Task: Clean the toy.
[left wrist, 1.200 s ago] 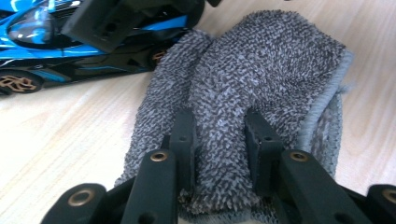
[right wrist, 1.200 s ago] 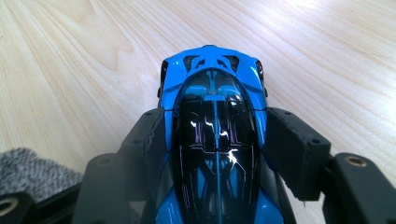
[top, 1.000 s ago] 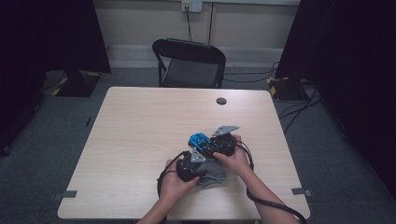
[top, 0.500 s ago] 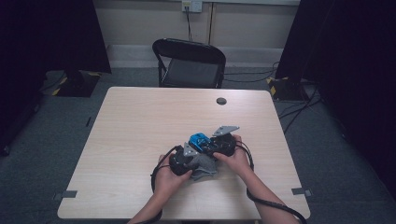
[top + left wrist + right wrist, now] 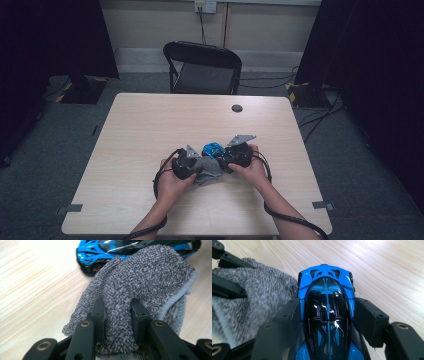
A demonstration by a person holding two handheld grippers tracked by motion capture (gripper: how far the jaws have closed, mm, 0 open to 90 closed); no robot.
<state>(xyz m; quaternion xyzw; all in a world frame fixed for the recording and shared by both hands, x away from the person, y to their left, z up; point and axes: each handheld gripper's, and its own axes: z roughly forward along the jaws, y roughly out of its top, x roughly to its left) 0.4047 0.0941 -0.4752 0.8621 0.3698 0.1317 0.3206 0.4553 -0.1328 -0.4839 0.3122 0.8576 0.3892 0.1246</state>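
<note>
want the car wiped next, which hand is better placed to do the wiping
Left. The left gripper is already clamped on the grey cloth, beside the blue toy car, which the right gripper holds by its sides.

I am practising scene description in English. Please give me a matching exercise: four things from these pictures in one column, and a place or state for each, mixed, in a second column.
Things:
1. left gripper
2. right gripper
3. black chair
4. small dark disc

Places or states:
A. lies on the table near its far edge
B. shut on the grey cloth
C. stands behind the table
D. clamps the blue toy car by its sides

Pairs: 1-B, 2-D, 3-C, 4-A
</note>
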